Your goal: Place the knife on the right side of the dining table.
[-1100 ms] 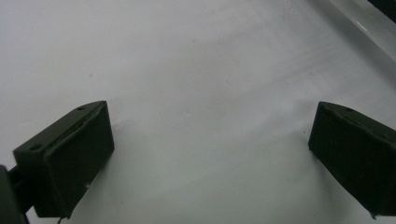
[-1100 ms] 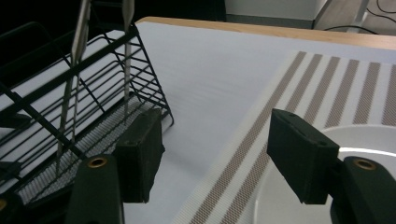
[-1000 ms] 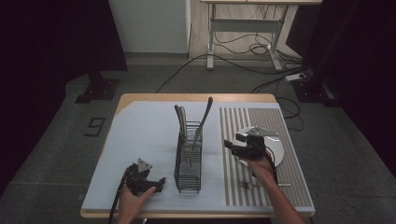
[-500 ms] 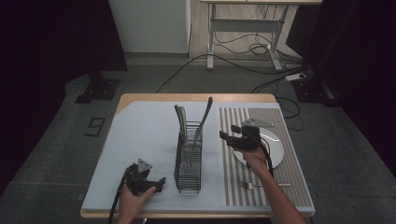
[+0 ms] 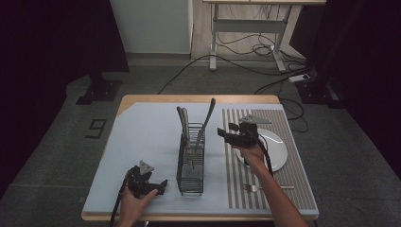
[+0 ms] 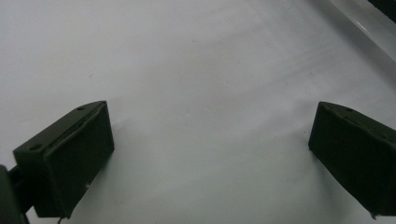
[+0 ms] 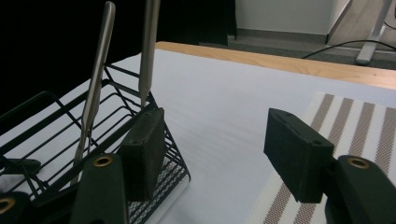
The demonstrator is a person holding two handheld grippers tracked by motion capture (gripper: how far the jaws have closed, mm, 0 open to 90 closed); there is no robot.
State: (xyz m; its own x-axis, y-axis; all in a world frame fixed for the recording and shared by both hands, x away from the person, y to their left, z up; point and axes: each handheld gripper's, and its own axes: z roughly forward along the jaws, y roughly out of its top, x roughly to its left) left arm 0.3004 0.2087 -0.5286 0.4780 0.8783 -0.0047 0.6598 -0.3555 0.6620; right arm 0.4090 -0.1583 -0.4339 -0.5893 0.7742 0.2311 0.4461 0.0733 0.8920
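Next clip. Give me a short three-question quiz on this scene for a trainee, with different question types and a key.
1. True or false: the right gripper holds a utensil.
2. Where does the fork lie? A) in the wire rack B) on the striped mat C) on the plate
3. Fill in: the left gripper rests near the table's ____ edge, beside the rack.

Key:
1. False. Its jaws stand open with nothing between them, close to the rack's far end.
2. B. It lies on the striped mat, nearer the person than the plate.
3. Near. Its jaws are open over the bare white cover.
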